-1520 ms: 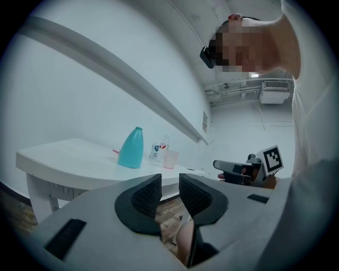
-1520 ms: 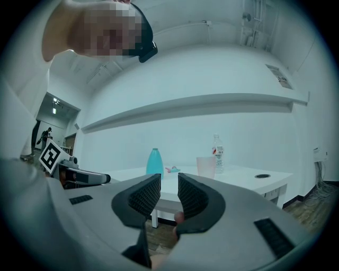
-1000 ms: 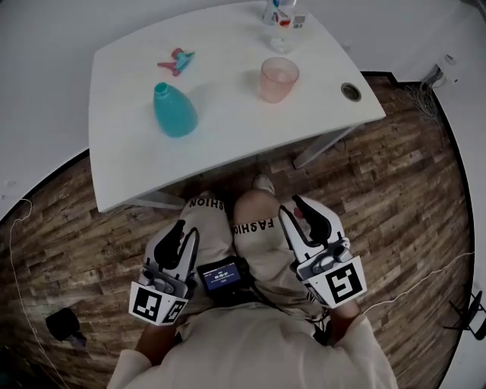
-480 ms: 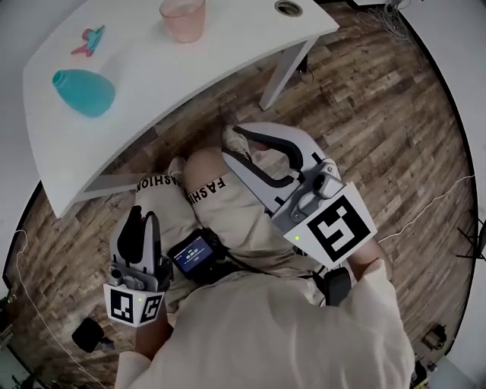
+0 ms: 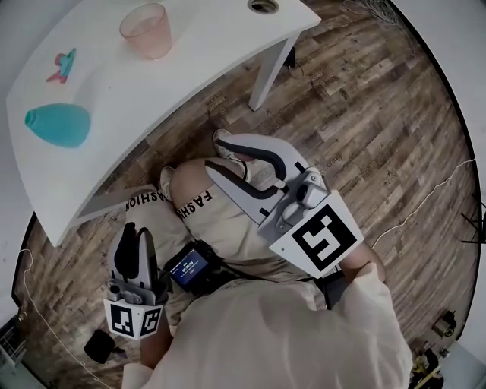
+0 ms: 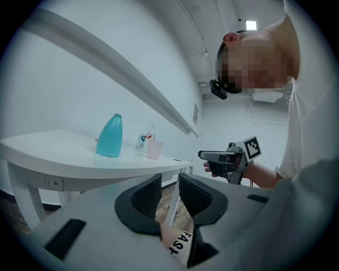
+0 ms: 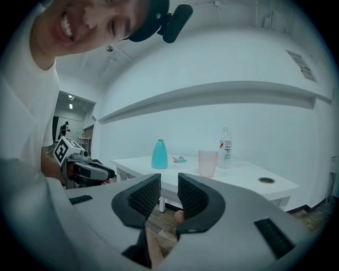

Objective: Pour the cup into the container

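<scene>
A translucent pink cup [image 5: 146,29] stands on the white table [image 5: 190,61], far ahead of both grippers. A teal bottle-shaped container [image 5: 59,125] stands at the table's left end. My left gripper [image 5: 134,230] hangs low over the left thigh, its jaws slightly apart with nothing between them. My right gripper [image 5: 215,156] is held higher over the right knee, its jaws also a little apart and empty. In the right gripper view the cup [image 7: 207,163] and the container [image 7: 159,154] stand beyond my right gripper [image 7: 168,191]. My left gripper [image 6: 169,186] sees the cup [image 6: 154,149] and the container [image 6: 110,136].
A clear water bottle [image 7: 225,146] stands behind the cup. A small pink and blue clip [image 5: 61,65] lies between cup and container. The table has a cable hole [image 5: 263,5] at its right end. A black device [image 5: 191,266] sits on the person's lap. Wood floor surrounds the table.
The head view has swung, so the table has slid up and left in it. My right gripper has risen closer to the camera. My left gripper has dropped toward the lower left.
</scene>
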The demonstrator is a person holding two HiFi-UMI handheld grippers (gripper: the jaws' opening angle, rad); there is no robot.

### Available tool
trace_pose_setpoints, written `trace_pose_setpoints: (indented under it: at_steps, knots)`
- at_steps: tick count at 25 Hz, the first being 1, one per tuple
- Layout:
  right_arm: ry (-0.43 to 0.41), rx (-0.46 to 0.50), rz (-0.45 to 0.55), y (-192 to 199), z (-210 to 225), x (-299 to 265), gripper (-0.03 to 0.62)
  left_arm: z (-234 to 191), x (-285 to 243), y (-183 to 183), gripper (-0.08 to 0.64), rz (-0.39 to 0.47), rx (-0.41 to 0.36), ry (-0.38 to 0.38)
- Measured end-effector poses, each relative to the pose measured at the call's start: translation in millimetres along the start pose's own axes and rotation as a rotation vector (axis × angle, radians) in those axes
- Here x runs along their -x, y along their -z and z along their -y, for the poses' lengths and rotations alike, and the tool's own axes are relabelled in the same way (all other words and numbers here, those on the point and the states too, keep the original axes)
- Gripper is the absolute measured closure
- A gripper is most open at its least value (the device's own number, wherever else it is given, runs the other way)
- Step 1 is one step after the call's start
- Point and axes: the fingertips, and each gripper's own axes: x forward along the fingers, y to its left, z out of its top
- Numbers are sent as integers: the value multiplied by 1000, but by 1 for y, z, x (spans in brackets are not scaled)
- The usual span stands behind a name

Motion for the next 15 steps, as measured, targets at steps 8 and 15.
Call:
trace_pose_setpoints:
  at_steps: [8,15]
  knots:
    - [21,-28,13,0,13,-8,509,-9,-15,-14,445,16,-15,8]
    - [3,-73,50,-5,-4,-8,509,8,-15,-11,445,30,-19,56]
